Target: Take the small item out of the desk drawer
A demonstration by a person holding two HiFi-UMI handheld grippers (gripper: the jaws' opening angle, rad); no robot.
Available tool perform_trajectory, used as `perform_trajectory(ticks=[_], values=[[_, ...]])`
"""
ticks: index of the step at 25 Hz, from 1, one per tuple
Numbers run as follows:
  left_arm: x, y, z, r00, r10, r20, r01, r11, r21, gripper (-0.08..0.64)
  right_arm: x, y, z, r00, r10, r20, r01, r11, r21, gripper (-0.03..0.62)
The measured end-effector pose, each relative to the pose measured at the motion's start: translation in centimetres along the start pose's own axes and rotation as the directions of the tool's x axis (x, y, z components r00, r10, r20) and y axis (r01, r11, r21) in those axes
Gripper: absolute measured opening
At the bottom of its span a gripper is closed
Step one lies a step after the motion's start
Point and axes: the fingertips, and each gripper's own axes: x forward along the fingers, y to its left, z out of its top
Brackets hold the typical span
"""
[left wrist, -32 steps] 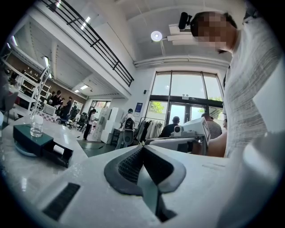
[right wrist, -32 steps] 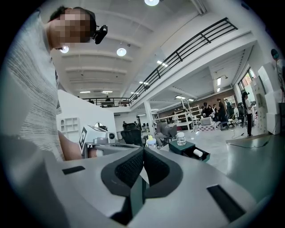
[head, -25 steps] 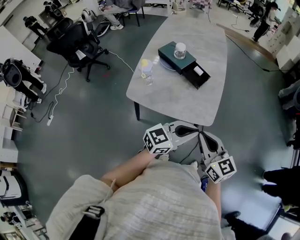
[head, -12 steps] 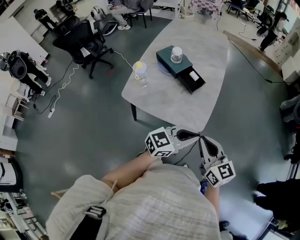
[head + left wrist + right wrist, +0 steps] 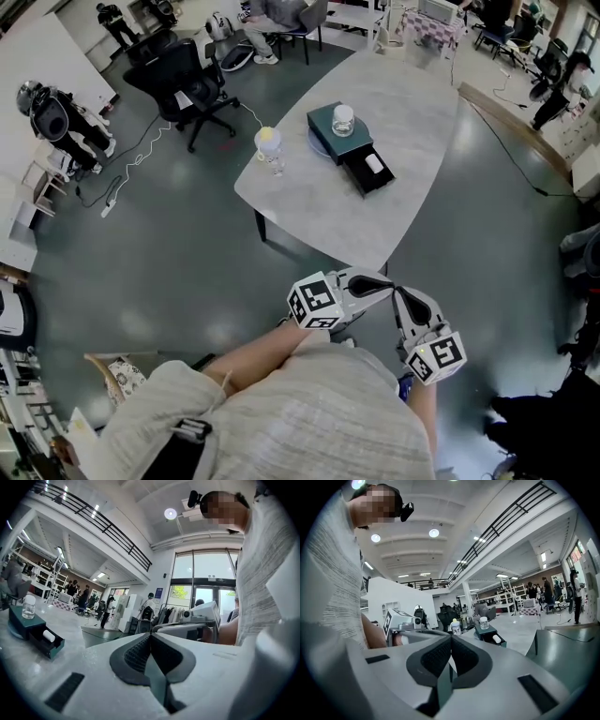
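Item 1, drawer box (image 5: pixel 330 129): dark teal, standing on a pale grey table (image 5: pixel 394 202) with a light round plate (image 5: pixel 314 143) partly showing under its edge. It serves as the reference for all entries below. Item 2, drawer (image 5: pixel 366 174): pulled out of the box toward the near end of the table, its inside open to view. Item 3, small white item (image 5: pixel 373 164): lying inside the pulled-out drawer, untouched by either tool. Item 4, clear jar (image 5: pixel 343 118) with a white lid: upright on top of the box. Item 5, clear bottle (image 5: pixel 269 150) with a yellow cap: upright on the table, near the box on the side away from the drawer opening, apart from it. Item 6, black office chair (image 5: pixel 183 86): on the floor, well apart from the box, beyond the bottle. Item 7, left gripper (image 5: pixel 150 639): jaws pressed together with nothing between them; held off the table's near end, well apart from the box, close in front of the person's grey knit top (image 5: pixel 309 412). Item 8, right gripper (image 5: pixel 451 641): jaws likewise pressed together and empty; held just beside the left one, their tips near each other, equally well apart from the box. Both gripper views show the box and its open drawer in the distance.
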Motion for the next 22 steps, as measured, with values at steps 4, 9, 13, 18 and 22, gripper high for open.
perform_trajectory(ticks=[4, 9, 13, 18, 22], values=[[0.6, 0.2, -0.6, 0.999, 0.031, -0.014, -0.032, 0.999, -0.008, 0.015, -0.2, -0.7, -0.6, 0.999, 0.039, -0.005, -0.039, 0.999, 0.012, 0.009], [1.3, 2.5, -0.4, 0.998, 0.061, -0.017, -0.061, 0.998, -0.013, 0.015, 1.3, -2.6, -0.5, 0.998, 0.07, -0.001, -0.07, 0.997, 0.03, 0.009], [2.0, 6.4, 0.1, 0.997, 0.07, -0.011, -0.07, 0.997, -0.022, 0.015, 4.3, -5.2, 0.1, 0.997, 0.077, -0.013, -0.076, 0.997, 0.031, 0.009], [2.9, 12.8, 1.5, 0.997, 0.069, -0.022, -0.069, 0.998, 0.005, 0.017, 9.3, -9.5, 1.5, 0.995, 0.083, -0.049, -0.083, 0.996, 0.014, 0.009], [2.9, 18.0, 2.8, 0.997, 0.081, -0.009, -0.081, 0.996, 0.026, 0.017, 13.8, -12.2, 2.6, 0.992, 0.099, -0.08, -0.1, 0.995, -0.018, 0.009]])
